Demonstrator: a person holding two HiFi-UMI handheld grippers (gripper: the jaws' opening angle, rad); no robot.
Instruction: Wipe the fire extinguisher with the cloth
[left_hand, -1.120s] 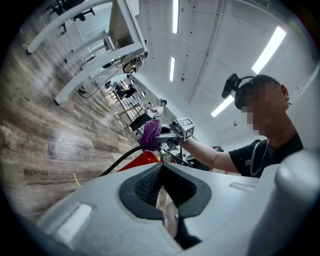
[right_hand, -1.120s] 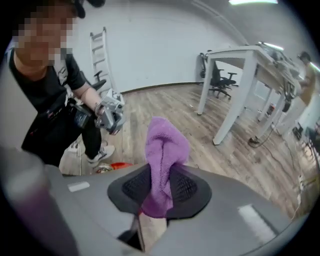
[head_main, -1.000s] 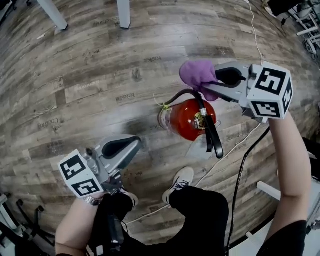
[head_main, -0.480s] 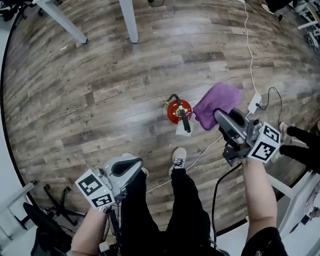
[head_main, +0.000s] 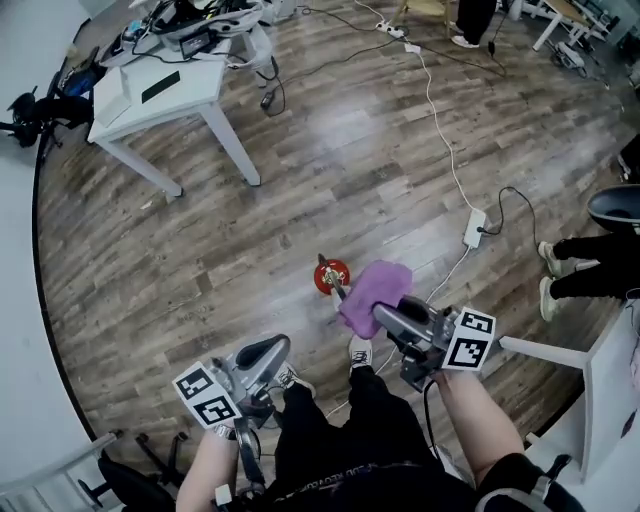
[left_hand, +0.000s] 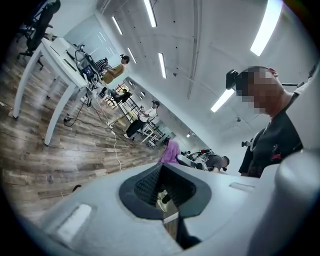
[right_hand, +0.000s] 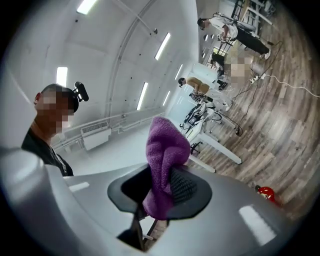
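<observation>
A small red fire extinguisher (head_main: 331, 275) stands on the wood floor far below me, also showing in the right gripper view as a red fire extinguisher (right_hand: 266, 193) at the lower right. My right gripper (head_main: 396, 318) is shut on a purple cloth (head_main: 371, 294), which bunches up out of the jaws as a tall fold of purple cloth (right_hand: 165, 150). That gripper (right_hand: 161, 194) is held high, well off the extinguisher. The left gripper (head_main: 262, 353) hangs at the lower left; its pads meet with nothing between them, seen as the left gripper (left_hand: 162, 186).
A white table (head_main: 150, 95) with cables and gear stands at the far left. A power strip (head_main: 474, 228) on a white cable lies right of the extinguisher. A seated person's legs (head_main: 580, 268) and a white frame (head_main: 540, 348) are at the right. My shoe (head_main: 360, 352) is below.
Both grippers have risen far above the floor, so the extinguisher looks small and distant. The right gripper rolled and carried the cloth up away from the extinguisher's top.
</observation>
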